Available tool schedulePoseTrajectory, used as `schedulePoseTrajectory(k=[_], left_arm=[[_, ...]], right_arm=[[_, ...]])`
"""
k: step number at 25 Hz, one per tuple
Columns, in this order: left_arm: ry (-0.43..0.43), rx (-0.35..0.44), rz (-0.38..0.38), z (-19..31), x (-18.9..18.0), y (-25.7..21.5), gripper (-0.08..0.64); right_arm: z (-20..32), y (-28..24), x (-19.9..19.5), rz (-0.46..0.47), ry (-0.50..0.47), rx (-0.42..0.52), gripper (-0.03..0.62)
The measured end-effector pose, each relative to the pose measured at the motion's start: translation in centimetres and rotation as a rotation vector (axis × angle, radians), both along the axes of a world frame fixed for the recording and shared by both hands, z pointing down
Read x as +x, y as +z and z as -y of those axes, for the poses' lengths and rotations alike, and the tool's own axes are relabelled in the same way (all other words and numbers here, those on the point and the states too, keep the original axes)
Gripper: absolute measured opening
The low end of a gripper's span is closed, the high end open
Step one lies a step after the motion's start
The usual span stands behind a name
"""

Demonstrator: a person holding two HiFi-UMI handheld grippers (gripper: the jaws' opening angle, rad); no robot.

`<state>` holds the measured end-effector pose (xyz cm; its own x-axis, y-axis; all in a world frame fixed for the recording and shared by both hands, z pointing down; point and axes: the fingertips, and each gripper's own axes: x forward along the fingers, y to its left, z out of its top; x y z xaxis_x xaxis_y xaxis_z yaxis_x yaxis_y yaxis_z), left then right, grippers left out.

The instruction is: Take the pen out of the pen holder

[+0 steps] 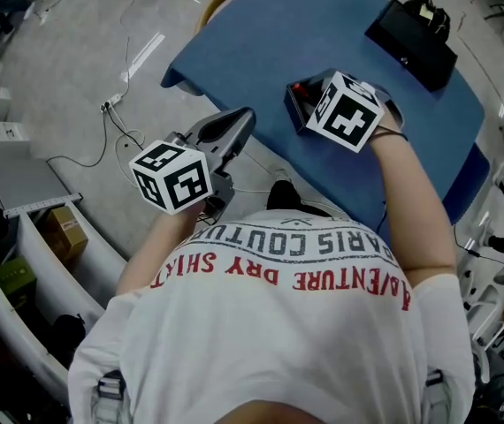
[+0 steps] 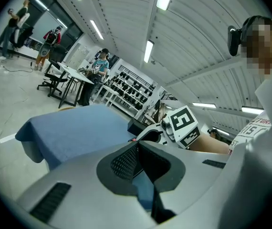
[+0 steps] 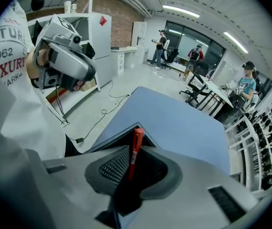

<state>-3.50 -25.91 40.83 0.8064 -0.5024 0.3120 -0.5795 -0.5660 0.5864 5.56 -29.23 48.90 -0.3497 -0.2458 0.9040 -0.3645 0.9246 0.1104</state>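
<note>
In the right gripper view a red pen stands upright between the pads of my right gripper, which is shut on it. Just behind the pen is the dark rim of the black pen holder, on the blue table. From the head view the right gripper points steeply down at the table's near edge, and only a red speck of the pen shows. My left gripper hovers off the table's near-left corner, jaws together and empty.
A black box sits at the far end of the table. Cables run over the floor on the left, near white shelving with bins. People, desks and chairs are far behind the table.
</note>
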Motion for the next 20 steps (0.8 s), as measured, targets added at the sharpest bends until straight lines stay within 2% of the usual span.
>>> schedulePoseTrajectory(k=[2,12,20], left_arm=[[-0.009,0.0,-0.001,0.2,-0.3,0.0,0.032],[-0.028,-0.009,-0.01,0.5,-0.9,0.1,0.032],[-0.024,0.007,-0.002,0.0,-1.0,-0.6,0.032]], right_arm=[[0.2,0.1,0.1,-0.007,0.002,-0.001,0.063],[0.1,-0.1,0.1,0.006,-0.004,-0.01,0.058],[-0.2,-1.9,0.4,0.087,0.039,0.023,0.055]])
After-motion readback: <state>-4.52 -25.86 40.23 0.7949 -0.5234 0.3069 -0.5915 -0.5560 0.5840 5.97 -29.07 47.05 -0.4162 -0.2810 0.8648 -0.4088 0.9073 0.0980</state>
